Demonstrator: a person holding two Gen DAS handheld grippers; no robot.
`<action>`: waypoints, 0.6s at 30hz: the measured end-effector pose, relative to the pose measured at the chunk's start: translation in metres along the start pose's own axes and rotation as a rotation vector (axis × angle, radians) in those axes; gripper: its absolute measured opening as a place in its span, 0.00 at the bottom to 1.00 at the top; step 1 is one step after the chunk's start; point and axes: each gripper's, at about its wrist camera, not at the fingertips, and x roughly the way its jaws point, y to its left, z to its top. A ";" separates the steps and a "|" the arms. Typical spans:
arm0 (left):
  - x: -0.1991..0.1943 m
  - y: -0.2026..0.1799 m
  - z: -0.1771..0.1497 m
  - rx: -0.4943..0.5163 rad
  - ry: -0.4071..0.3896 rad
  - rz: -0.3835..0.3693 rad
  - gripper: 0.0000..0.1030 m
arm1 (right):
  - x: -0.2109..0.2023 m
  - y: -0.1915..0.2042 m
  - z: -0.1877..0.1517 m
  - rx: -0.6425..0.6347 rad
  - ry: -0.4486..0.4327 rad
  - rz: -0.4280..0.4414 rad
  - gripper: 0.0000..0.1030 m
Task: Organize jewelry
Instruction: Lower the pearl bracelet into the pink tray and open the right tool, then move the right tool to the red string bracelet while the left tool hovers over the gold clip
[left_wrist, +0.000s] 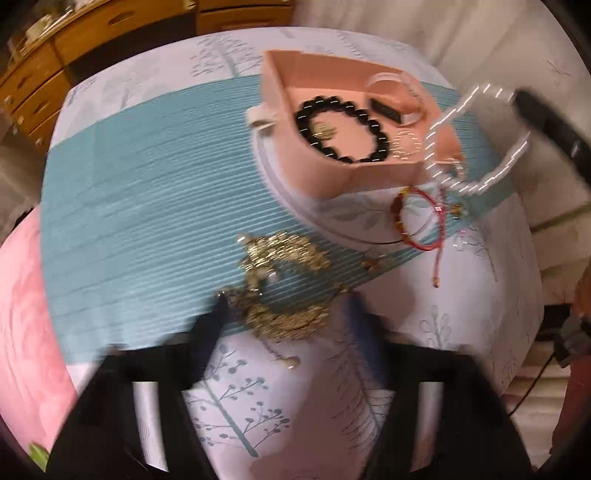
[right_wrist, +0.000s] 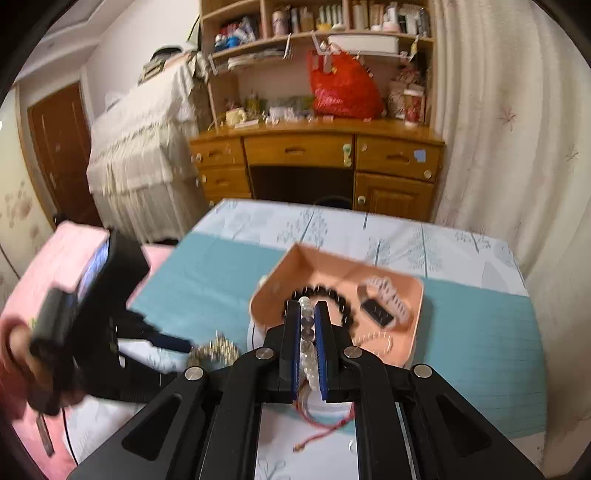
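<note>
Pearl bracelet (right_wrist: 307, 343) pinched in right gripper (right_wrist: 307, 314), prob. above pink tray (right_wrist: 413, 295).

Both wrist views close above, sharing pink tray (left_wrist: 373, 173)

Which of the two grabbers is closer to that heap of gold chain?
Left. The left gripper has a finger on each side of the gold chain; the right gripper is over the pink tray.
</note>
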 end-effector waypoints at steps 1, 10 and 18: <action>-0.001 0.004 -0.002 -0.021 -0.012 -0.004 0.71 | -0.001 -0.001 0.005 0.001 -0.016 -0.009 0.07; 0.010 0.009 -0.005 -0.085 -0.023 0.020 0.72 | -0.003 -0.020 0.036 0.060 -0.079 -0.097 0.40; 0.023 -0.006 -0.009 -0.030 -0.012 0.077 0.72 | 0.000 -0.039 0.000 0.172 0.013 -0.126 0.81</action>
